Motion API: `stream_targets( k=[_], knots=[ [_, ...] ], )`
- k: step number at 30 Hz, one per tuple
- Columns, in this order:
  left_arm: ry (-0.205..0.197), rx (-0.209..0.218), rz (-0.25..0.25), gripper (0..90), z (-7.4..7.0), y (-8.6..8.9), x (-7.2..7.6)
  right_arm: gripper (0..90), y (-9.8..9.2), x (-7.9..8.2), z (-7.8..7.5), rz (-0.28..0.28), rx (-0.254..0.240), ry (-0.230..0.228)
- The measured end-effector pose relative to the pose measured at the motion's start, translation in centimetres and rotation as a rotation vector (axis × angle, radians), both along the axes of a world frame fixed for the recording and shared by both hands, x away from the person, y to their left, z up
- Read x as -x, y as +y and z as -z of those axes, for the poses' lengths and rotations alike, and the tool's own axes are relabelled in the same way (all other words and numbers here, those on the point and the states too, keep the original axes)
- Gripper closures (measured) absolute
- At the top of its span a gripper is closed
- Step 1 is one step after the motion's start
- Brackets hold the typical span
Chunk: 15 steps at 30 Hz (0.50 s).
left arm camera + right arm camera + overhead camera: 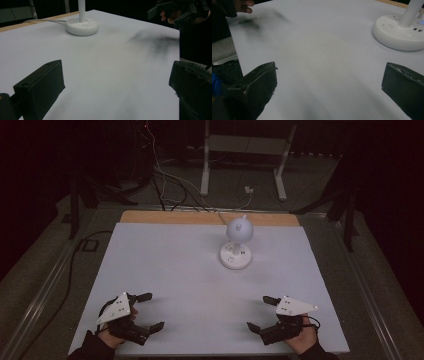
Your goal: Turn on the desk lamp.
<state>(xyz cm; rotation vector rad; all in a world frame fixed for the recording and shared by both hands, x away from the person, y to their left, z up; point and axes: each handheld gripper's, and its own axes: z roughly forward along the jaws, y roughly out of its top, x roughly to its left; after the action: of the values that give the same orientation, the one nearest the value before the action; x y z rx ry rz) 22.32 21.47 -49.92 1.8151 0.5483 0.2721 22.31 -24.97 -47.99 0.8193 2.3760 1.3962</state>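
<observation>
A small white lamp (237,236) with a round head stands on a round white base (235,256) at the back middle of the white table top (200,275). Its base (81,26) shows far off in the left gripper view, and the base (398,32) is at the upper right of the right gripper view. My left gripper (149,310) rests near the front left edge, open, jaws wide apart with nothing between them. Near the front right edge my right gripper (262,313) is likewise open and empty. Both point toward the table's middle.
A white cable (200,205) runs from the lamp over the wooden back edge (175,217) to the floor. Dark floor, cables and a white stand's legs (240,165) lie beyond the table. Metal rails (50,285) flank it.
</observation>
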Motion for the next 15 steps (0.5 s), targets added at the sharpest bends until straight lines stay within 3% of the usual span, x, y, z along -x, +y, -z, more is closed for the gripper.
stream_targets(
  k=[15],
  knots=[
    [0.005,0.010,-0.004,0.5,-0.1,0.1,0.0,0.0,0.9,-1.7,-1.5,0.020,0.002,-0.038]
  ],
)
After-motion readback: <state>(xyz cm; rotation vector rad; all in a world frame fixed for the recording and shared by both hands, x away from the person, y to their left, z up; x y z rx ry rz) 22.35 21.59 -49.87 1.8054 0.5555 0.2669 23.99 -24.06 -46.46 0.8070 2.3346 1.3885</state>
